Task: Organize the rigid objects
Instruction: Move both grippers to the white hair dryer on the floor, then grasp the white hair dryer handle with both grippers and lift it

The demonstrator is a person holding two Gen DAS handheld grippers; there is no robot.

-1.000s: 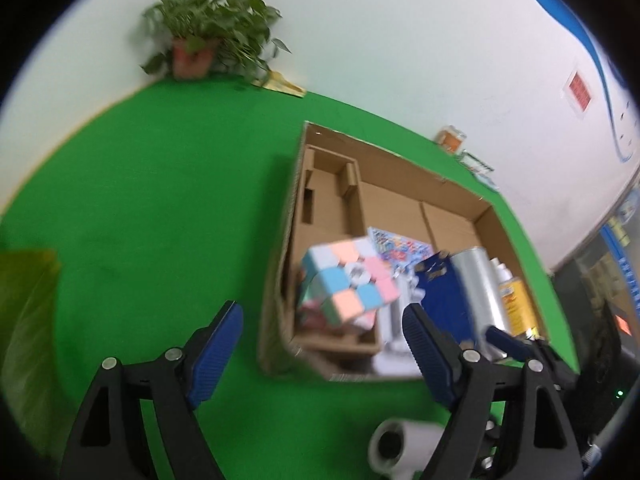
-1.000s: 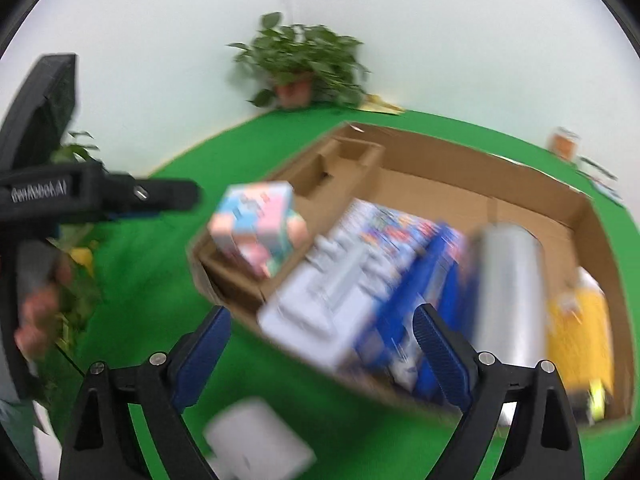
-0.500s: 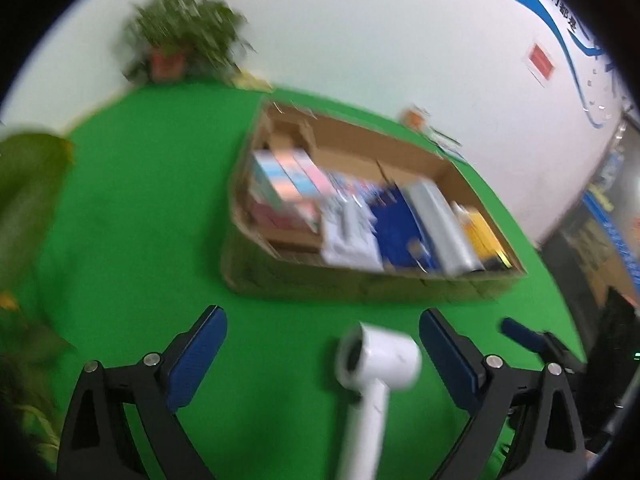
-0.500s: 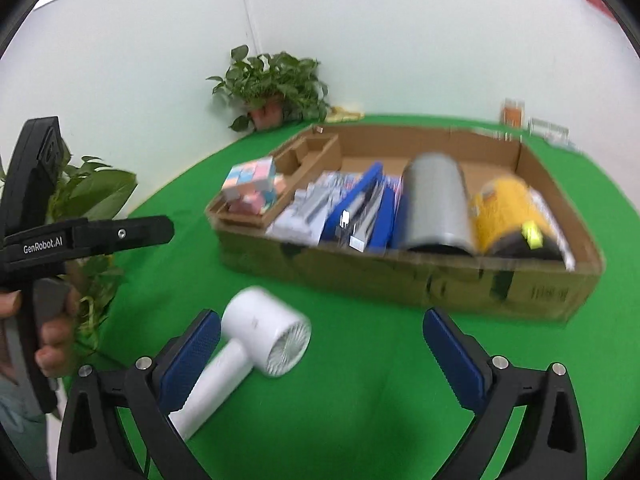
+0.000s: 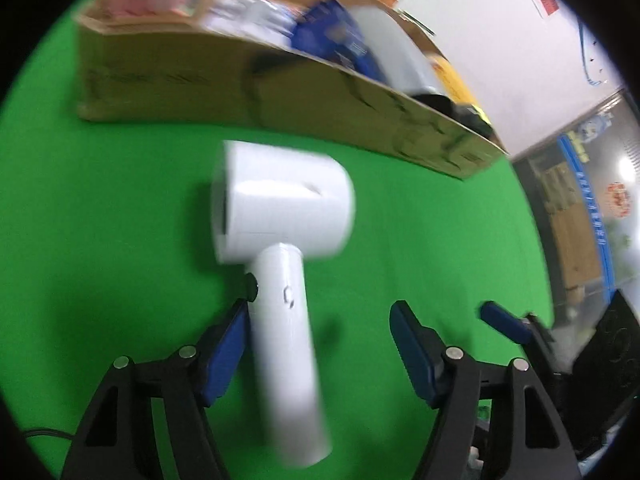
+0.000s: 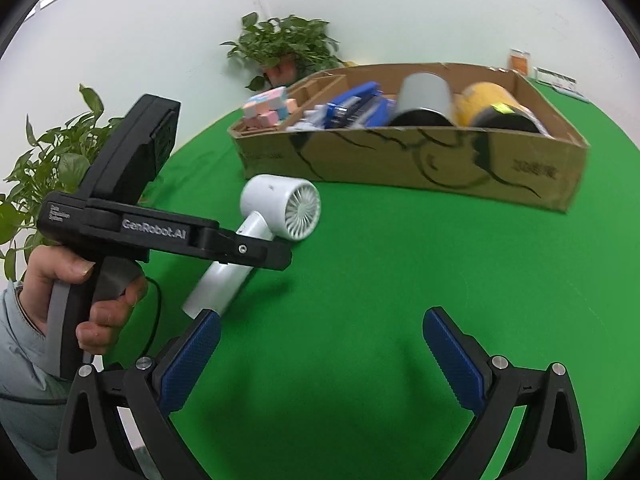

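Note:
A white hair dryer (image 5: 280, 208) lies on the green cloth in front of the cardboard box (image 5: 200, 80). Its handle (image 5: 288, 344) runs back between the jaws of my left gripper (image 5: 320, 312). These jaws are closing: the left pad is at the handle and the right pad stands clear of it. From the right wrist view, the hair dryer (image 6: 280, 204) shows its fan grille, with the left gripper's black body over the handle. My right gripper (image 6: 320, 340) hangs open and empty over bare cloth. The box (image 6: 400, 160) holds a pastel cube (image 6: 268, 106), blue packs (image 6: 352, 108), a grey cylinder (image 6: 424, 96) and a yellow container (image 6: 492, 108).
A person's hand (image 6: 100, 292) grips the left tool at the left edge. Potted plants stand behind the box (image 6: 288, 48) and at the far left (image 6: 48, 168). A thin black cable (image 6: 154, 320) runs near the dryer's handle. Green cloth spreads right of the dryer.
The left gripper has dropped from the box down over the hair dryer, and its jaws have narrowed around the handle. The right gripper has drawn back from the box and stays open.

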